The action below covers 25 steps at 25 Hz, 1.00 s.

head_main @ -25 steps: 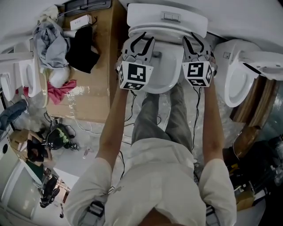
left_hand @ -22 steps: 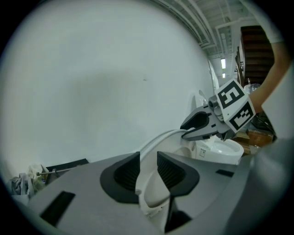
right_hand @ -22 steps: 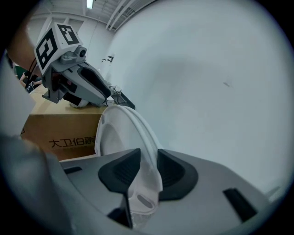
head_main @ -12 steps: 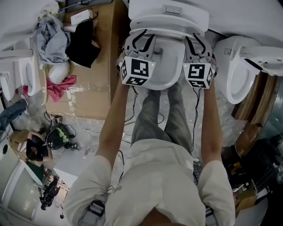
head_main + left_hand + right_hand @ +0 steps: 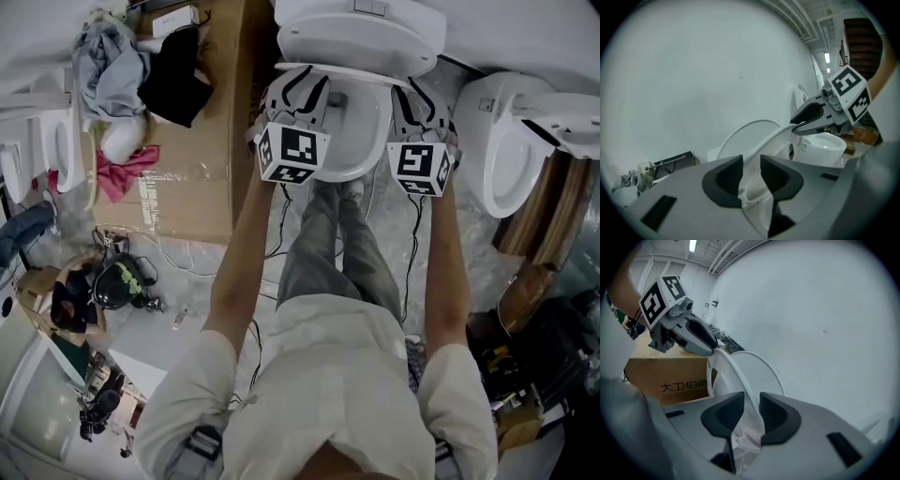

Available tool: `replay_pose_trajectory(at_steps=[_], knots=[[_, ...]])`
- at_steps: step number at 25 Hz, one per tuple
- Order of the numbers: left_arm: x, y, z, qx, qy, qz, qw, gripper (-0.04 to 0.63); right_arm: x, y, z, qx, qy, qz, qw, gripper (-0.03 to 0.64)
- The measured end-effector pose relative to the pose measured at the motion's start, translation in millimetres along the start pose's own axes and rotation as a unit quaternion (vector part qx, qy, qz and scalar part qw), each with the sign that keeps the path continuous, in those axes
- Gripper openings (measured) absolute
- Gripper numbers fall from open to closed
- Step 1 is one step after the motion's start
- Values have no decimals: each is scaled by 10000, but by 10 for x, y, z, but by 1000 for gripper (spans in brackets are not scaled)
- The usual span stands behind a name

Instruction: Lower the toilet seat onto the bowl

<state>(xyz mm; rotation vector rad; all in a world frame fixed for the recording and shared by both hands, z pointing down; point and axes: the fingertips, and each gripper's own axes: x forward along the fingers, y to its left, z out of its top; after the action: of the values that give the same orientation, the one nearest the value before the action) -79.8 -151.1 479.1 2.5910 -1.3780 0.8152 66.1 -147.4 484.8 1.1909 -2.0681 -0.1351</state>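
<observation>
In a cluttered storeroom lined with toilets, the toilet seat (image 5: 733, 383) is hanging tilted, partway down above the bowl (image 5: 356, 171). The left gripper (image 5: 751, 173) is pinching one side, and the right gripper's (image 5: 751, 411) jaws are closing on the other. The final lowering is not yet done.

Held out side by side, left tool (image 5: 301, 77) grips the toilet seat (image 5: 768, 137), right tool (image 5: 419, 91) closing its jaws on it.
</observation>
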Motion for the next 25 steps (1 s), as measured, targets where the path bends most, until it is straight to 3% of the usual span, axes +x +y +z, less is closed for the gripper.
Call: replay_pose_trajectory(at_steps=[9, 25], knots=[[-246, -173, -177, 79, 108, 100, 9999, 135, -275, 290, -144, 46, -37, 93, 9999, 109], [-658, -642, -621, 277, 186, -84, 9994, 135, -656, 840, -474, 307, 95, -95, 9994, 119]])
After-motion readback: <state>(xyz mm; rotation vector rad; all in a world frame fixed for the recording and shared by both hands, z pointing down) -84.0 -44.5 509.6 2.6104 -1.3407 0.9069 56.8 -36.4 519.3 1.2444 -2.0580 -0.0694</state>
